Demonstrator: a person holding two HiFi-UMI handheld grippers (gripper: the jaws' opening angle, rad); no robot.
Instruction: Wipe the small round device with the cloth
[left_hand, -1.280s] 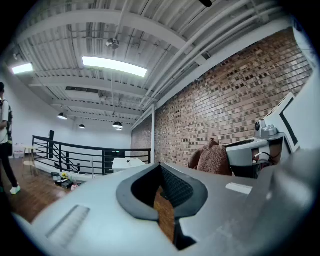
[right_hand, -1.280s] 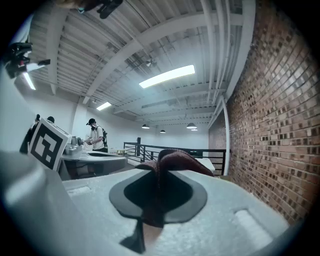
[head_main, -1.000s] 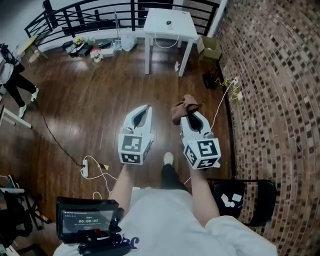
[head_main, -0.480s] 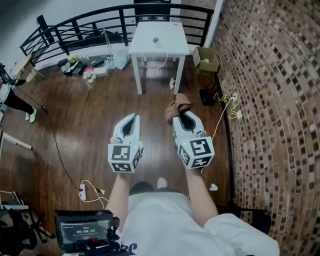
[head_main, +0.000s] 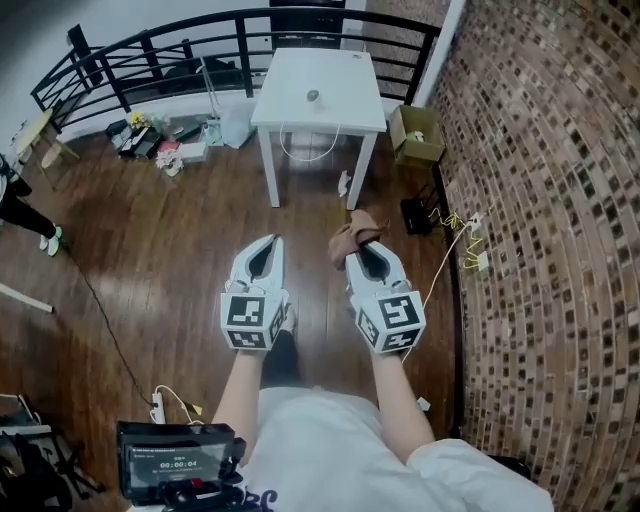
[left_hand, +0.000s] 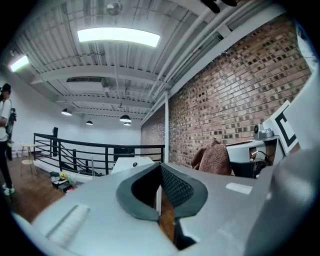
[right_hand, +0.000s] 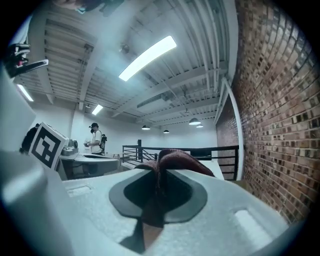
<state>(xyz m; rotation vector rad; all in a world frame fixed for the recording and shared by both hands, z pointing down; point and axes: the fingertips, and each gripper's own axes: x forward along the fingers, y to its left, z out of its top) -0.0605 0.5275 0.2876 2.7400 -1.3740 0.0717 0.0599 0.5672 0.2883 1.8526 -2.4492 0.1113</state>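
Your right gripper (head_main: 358, 247) pinches the brown cloth (head_main: 352, 230); your left gripper (head_main: 267, 243) is clenched (nothing inside). The small round device (head_main: 313, 96) sits on the white table (head_main: 350, 105) at 12 o'clock.

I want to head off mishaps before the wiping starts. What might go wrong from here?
1. The cloth is pinched by one bunched part in the right gripper, the rest flopping over its tips; it may slip out during wiping.
2. The small round device sits alone on the white table; a one-sided wipe may shove it unless the empty left gripper steadies it.
3. A white cable loops under the table: a possible snag for feet.
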